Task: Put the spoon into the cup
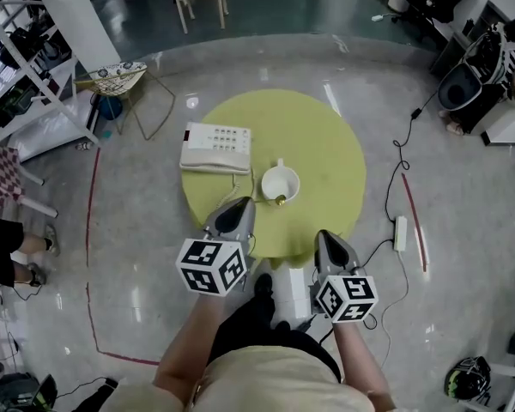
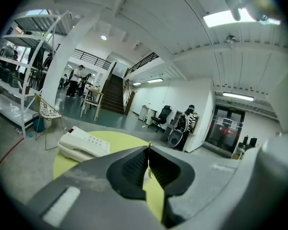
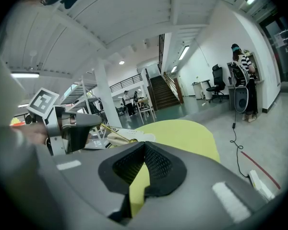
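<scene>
A white cup [image 1: 280,181] stands near the middle of the round yellow-green table [image 1: 326,148]. My left gripper [image 1: 246,202] hovers over the table's near edge, just left of the cup, shut on a thin gold spoon [image 1: 275,200]. The spoon's bowl end sticks out toward the cup's near rim. In the left gripper view the spoon [image 2: 149,169] shows as a thin gold strip pinched between the shut jaws of the left gripper [image 2: 148,150]. The right gripper view shows the spoon [image 3: 116,133] jutting from the left gripper. My right gripper [image 1: 324,235] is at the table's near right edge, shut and empty [image 3: 144,144].
A white desk telephone [image 1: 215,148] lies on the table left of the cup. On the floor to the right are a power strip [image 1: 401,233] and a black cable. A white shelf rack [image 1: 34,84] and a wire chair [image 1: 116,80] stand at the left.
</scene>
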The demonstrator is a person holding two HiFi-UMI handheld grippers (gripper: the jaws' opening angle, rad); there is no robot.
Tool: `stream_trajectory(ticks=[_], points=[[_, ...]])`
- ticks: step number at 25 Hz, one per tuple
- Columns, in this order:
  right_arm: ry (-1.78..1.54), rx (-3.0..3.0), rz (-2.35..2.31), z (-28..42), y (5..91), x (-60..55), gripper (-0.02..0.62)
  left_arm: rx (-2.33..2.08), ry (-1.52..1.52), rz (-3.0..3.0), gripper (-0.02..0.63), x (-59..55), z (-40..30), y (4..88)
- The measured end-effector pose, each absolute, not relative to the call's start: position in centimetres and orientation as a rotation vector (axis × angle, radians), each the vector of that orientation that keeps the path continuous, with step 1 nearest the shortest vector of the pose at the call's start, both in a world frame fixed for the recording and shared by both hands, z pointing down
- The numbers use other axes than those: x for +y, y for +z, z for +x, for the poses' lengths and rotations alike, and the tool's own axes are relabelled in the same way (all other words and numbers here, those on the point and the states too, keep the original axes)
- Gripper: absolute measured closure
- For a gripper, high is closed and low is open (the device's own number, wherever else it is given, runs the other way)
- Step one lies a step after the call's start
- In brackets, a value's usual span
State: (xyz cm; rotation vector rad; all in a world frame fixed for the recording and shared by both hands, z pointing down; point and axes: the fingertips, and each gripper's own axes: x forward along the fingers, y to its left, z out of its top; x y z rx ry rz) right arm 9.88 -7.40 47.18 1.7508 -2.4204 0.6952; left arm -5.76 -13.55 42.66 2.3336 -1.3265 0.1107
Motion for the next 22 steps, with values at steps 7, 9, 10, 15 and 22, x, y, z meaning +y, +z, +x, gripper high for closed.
stream_trajectory(ticks=[7, 9, 10, 15, 22], points=[[0.689, -2.397, 1.776, 9.6, 47.2, -9.4, 0.596, -1.299, 0.104, 2.341, 0.6, -16.2, -5.9, 42.7], [0.689, -2.39, 1.779, 9.4, 47.3, -9.9, 0.596, -1.289, 0.107, 2.342, 0.6, -16.9, -5.9, 42.9], [0.688, -2.387, 1.78, 9.2, 47.3, -10.2, 0.595, -1.283, 0.113, 2.346, 0.6, -17.2, -5.9, 43.0], [0.67, -2.374, 1.793, 8.7, 47.2, -11.5, 0.596, -1.254, 0.135, 2.356, 0.6, -18.8, -6.0, 43.6], [0.669, -2.332, 1.813, 8.7, 47.8, -13.2, 0.595, -1.224, 0.163, 2.35, 0.6, -20.8, -6.3, 45.0]])
